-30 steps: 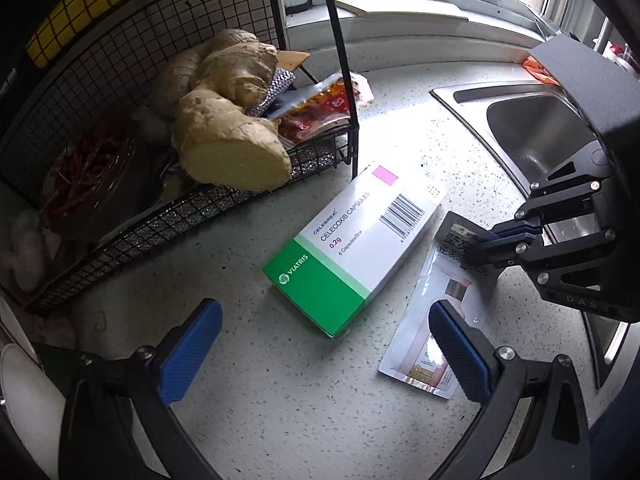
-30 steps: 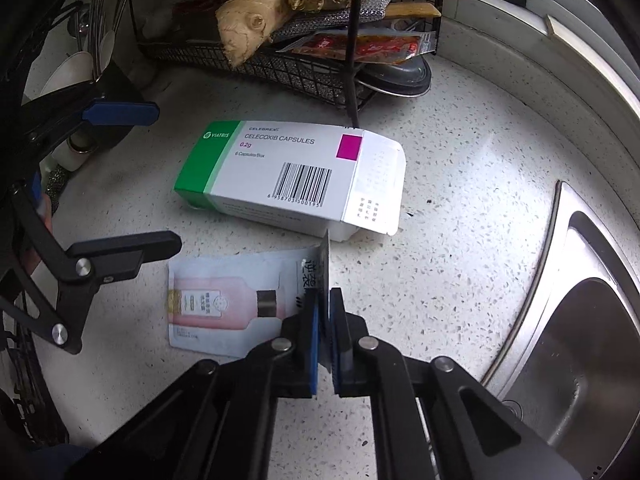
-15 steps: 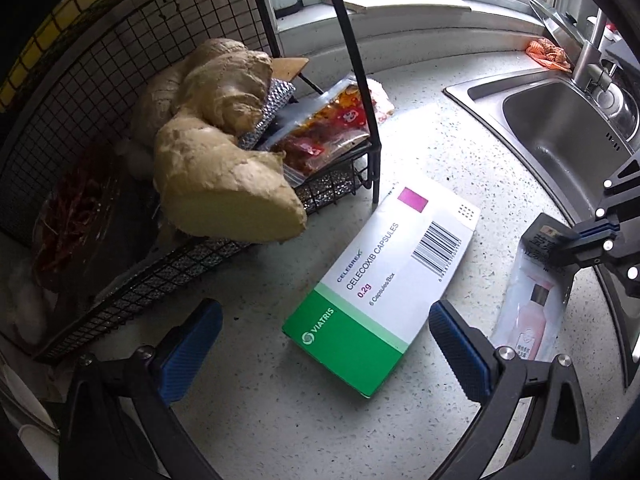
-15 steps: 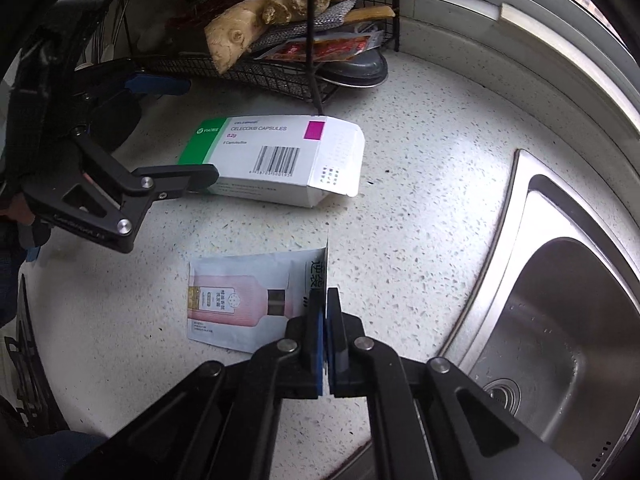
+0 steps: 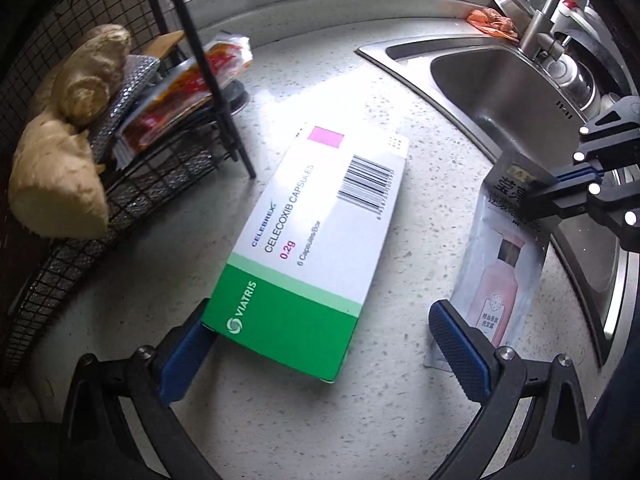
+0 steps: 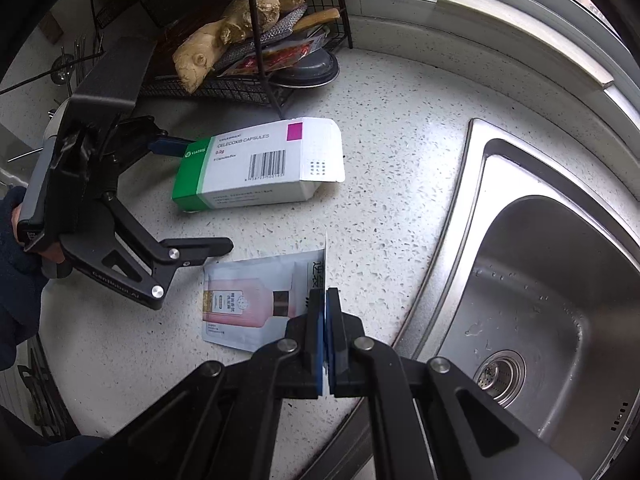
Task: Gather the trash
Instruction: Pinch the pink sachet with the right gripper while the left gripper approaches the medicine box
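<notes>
A white and green capsule box (image 5: 316,236) lies flat on the speckled counter; it also shows in the right wrist view (image 6: 260,164). My left gripper (image 5: 320,344) is open, its fingers on either side of the box's green end. A flat pink-printed sachet (image 6: 256,300) lies right of the box; it also shows in the left wrist view (image 5: 504,256). My right gripper (image 6: 326,320) is shut on the sachet's top edge, which is bent upward. In the left wrist view the right gripper (image 5: 548,192) sits at the far right.
A black wire rack (image 5: 120,200) holds ginger (image 5: 60,184) and red packets (image 5: 188,92) at the left. A steel sink (image 6: 560,280) lies right of the counter, with a tap (image 5: 548,12) and orange scrap (image 5: 492,20) behind it.
My left gripper has moved forward and now straddles the box's green end. My right gripper has drawn the sachet toward the sink, away from the box.
</notes>
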`<state>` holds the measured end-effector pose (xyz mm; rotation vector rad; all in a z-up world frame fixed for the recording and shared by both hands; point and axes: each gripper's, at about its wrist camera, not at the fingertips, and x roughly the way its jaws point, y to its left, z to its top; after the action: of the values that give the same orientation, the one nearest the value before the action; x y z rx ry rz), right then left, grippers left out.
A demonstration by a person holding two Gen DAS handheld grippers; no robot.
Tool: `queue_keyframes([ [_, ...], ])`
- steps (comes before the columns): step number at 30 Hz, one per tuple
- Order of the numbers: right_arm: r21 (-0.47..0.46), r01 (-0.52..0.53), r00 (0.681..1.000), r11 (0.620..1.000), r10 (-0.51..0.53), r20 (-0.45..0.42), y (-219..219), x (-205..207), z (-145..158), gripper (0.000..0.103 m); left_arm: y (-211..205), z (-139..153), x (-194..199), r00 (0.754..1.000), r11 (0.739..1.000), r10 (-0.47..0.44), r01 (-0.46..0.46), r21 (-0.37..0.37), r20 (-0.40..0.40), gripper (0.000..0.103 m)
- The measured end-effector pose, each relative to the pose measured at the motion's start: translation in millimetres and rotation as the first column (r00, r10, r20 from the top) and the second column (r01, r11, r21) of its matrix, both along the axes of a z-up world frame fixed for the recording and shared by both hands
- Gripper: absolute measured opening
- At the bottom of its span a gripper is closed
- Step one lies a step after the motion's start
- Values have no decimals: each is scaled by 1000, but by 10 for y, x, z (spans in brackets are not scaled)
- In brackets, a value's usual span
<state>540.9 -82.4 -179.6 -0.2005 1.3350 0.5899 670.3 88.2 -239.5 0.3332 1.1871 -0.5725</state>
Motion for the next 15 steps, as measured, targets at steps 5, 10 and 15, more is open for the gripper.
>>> queue_keyframes([
  [5,-6,41,999,999,-41,-4,-123,65,-17,1,-198,69,-41,999,999,-42,42,7,10,103],
  [10,-7,68,998,998,-68,-1,-127,53,11,1,-254,241,15,996,998,-57,54,33,75,103],
  [15,-11,74,997,997,-74,0,-110,70,-32,1,-235,212,266,996,998,-48,44,49,81,103],
])
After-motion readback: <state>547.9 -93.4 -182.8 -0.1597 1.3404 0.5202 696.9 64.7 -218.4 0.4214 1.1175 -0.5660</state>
